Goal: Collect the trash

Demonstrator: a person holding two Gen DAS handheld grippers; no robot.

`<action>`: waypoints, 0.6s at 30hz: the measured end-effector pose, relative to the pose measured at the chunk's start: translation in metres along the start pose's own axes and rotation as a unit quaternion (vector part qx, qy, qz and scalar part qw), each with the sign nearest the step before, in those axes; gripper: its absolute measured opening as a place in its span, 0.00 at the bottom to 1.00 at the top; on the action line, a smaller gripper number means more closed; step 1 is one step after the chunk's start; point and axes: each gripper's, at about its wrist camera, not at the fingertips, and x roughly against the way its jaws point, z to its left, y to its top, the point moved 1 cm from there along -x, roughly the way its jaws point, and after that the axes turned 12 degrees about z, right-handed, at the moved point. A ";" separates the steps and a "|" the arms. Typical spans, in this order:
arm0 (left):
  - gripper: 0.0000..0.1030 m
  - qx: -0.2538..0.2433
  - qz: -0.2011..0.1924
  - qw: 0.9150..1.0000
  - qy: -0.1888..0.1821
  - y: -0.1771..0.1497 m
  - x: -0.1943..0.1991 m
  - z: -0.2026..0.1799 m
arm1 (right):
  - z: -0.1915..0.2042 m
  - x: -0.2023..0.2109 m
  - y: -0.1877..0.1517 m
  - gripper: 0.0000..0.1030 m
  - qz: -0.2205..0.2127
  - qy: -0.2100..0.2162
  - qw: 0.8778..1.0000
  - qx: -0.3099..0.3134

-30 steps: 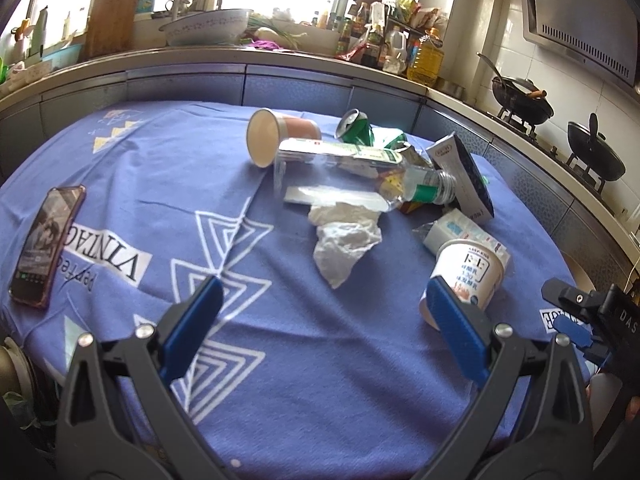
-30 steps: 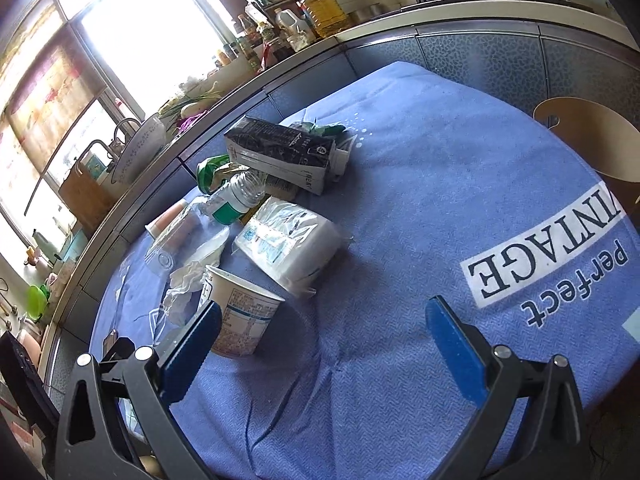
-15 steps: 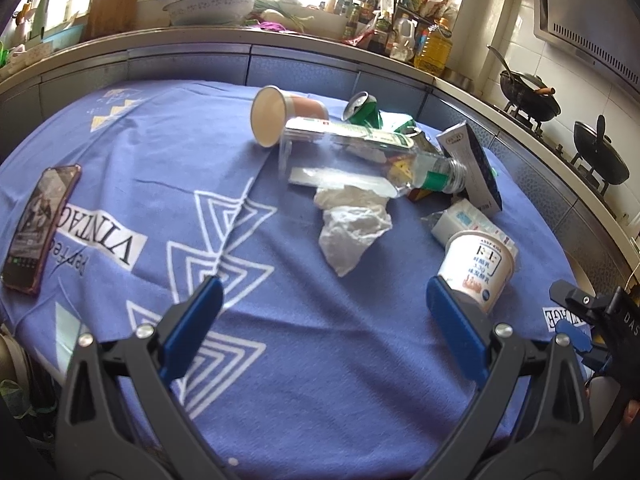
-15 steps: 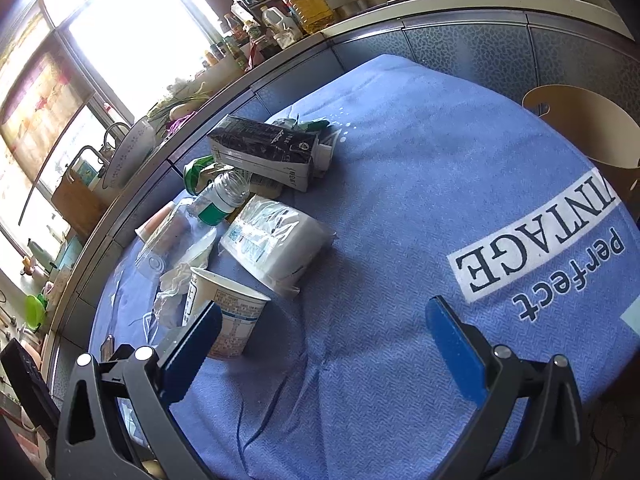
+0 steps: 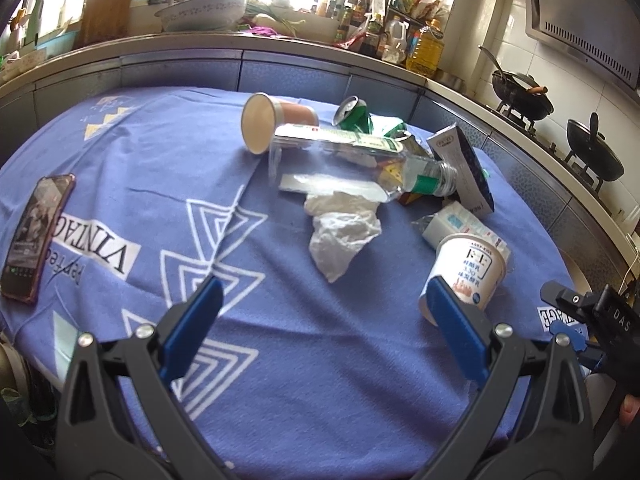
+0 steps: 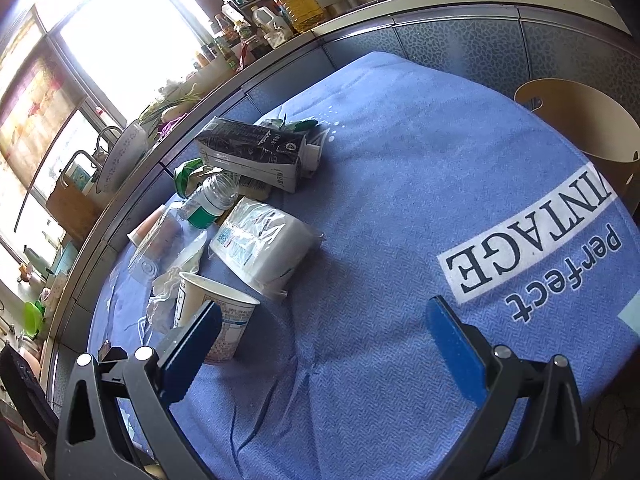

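Reaching in with both claws gaping and empty, your left gripper [image 5: 320, 320] may tip the white paper yogurt cup [image 5: 468, 272], possibly soiling the blue tablecloth [image 5: 160, 140]; your right gripper [image 6: 320, 340] waits.

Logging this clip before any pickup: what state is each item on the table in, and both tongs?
Yogurt cup: upright, open.
Paper cup: on its side.
Clear bottle: lying down, uncapped.
Green can: tipped over.
Dark carton: lying flat.
Tissue: crumpled.
Tissue pack: flat, in its wrapper.
Phone: flat, screen up.
Left tongs: open, holding nothing.
Right tongs: open, holding nothing.
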 end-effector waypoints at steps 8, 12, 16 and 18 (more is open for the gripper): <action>0.95 0.007 0.009 1.000 -0.002 0.000 -0.003 0.003 | -0.003 -0.001 0.000 0.97 0.002 -0.001 1.000 -0.006; 0.95 0.011 0.014 1.000 -0.003 -0.001 -0.005 0.004 | -0.004 -0.001 0.000 0.97 0.003 -0.002 1.000 -0.009; 0.95 0.012 0.019 1.000 -0.003 -0.001 -0.007 0.004 | -0.006 -0.002 0.000 0.97 0.006 -0.002 1.000 -0.012; 0.95 0.013 0.022 1.000 -0.004 -0.001 -0.008 0.005 | -0.007 -0.003 0.000 0.97 0.008 -0.002 1.000 -0.015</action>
